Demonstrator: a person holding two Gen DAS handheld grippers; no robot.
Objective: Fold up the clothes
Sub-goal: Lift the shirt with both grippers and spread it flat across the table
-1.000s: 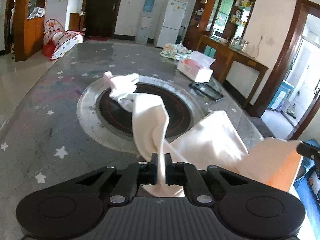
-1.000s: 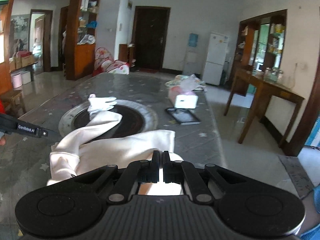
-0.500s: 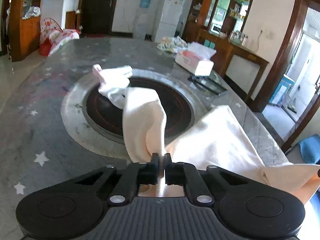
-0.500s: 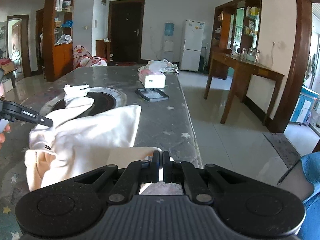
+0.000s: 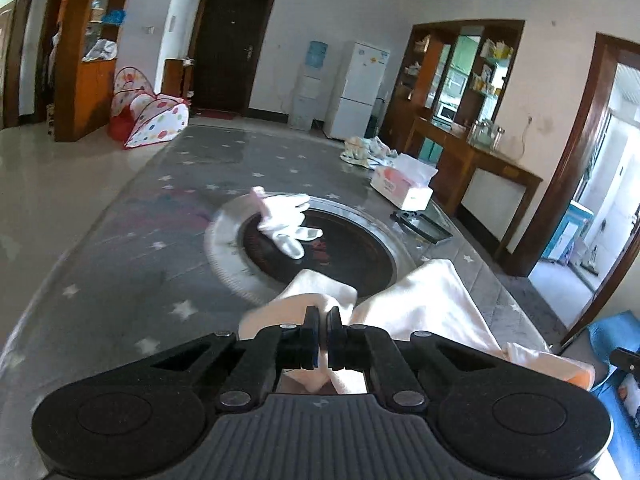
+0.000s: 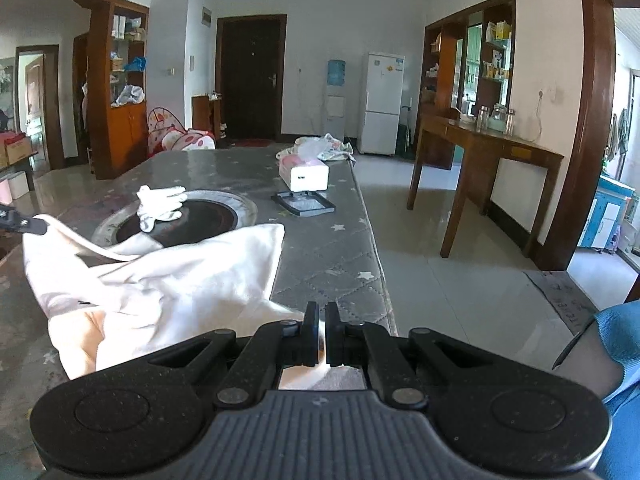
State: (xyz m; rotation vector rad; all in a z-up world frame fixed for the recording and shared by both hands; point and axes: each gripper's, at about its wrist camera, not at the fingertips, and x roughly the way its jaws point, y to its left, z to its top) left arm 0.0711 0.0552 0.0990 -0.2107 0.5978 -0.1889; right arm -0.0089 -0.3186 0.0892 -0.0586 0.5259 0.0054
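Observation:
A cream garment (image 5: pixel 432 304) lies over the near end of the grey star-patterned table (image 5: pixel 120 272). My left gripper (image 5: pixel 322 320) is shut on one edge of it, with cloth bunched around the fingers. My right gripper (image 6: pixel 322 316) is shut on another edge near the table's right side. In the right wrist view the garment (image 6: pixel 168 276) stretches leftward to the left gripper's tip (image 6: pixel 24 224), lifted off the table there. A small white garment (image 5: pixel 286 220) lies apart on the round black hotplate (image 5: pixel 340 256).
A tissue box (image 5: pixel 402 188) and a black tray (image 5: pixel 424 226) sit on the table's right side, with a cloth pile (image 5: pixel 364 150) at the far end. A wooden side table (image 6: pixel 480 168) stands on the floor to the right. A blue sleeve (image 6: pixel 616 344) is at lower right.
Both grippers have pulled the cream garment back toward the near end. Its long part has come off the small white garment, which stays on the hotplate. Both stay shut.

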